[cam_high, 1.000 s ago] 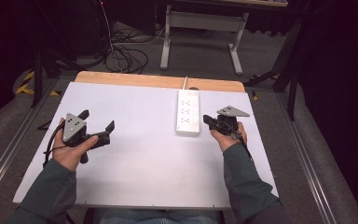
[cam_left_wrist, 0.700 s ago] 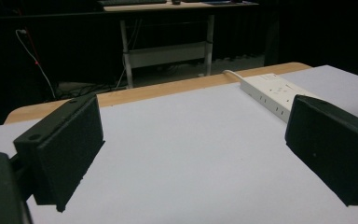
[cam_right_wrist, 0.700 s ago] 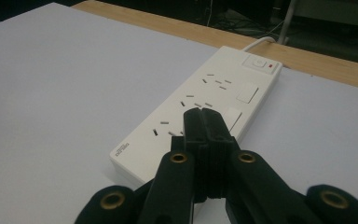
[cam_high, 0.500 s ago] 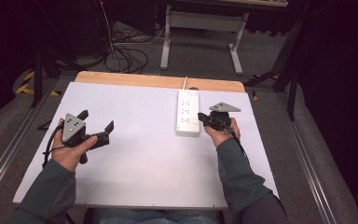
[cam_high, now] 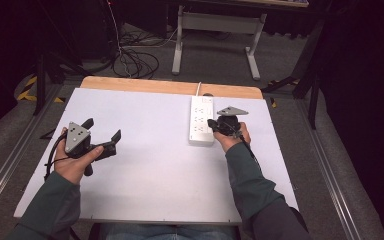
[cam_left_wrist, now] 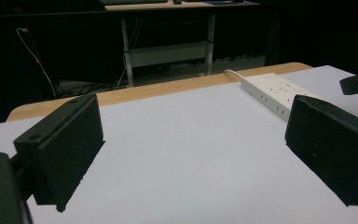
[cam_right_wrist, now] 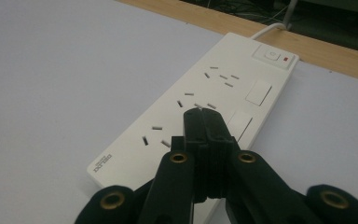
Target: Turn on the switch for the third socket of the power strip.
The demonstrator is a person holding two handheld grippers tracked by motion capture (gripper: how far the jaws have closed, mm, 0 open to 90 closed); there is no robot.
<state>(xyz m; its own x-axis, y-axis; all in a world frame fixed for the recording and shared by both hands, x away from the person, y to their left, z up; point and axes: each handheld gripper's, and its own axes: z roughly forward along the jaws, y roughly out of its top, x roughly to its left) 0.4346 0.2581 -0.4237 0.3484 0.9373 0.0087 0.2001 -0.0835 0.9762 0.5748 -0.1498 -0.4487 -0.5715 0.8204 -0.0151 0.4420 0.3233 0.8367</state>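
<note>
A white power strip lies on the white table top, its cable running off the far edge. My right gripper is shut with nothing between its jaws, and its tip hovers over the strip's near half. In the right gripper view the closed jaws point at the power strip, just short of its middle sockets; a switch with a red light sits at the far end. My left gripper is held over the left side of the table, open and empty. The power strip lies beyond its right jaw.
A wooden strip runs along the table's far edge. Beyond it stand a desk frame and loose cables on the floor. Metal rails flank the table on both sides.
My right gripper has moved forward and left, from beside the power strip to over its near half. The left gripper has stayed where it was.
</note>
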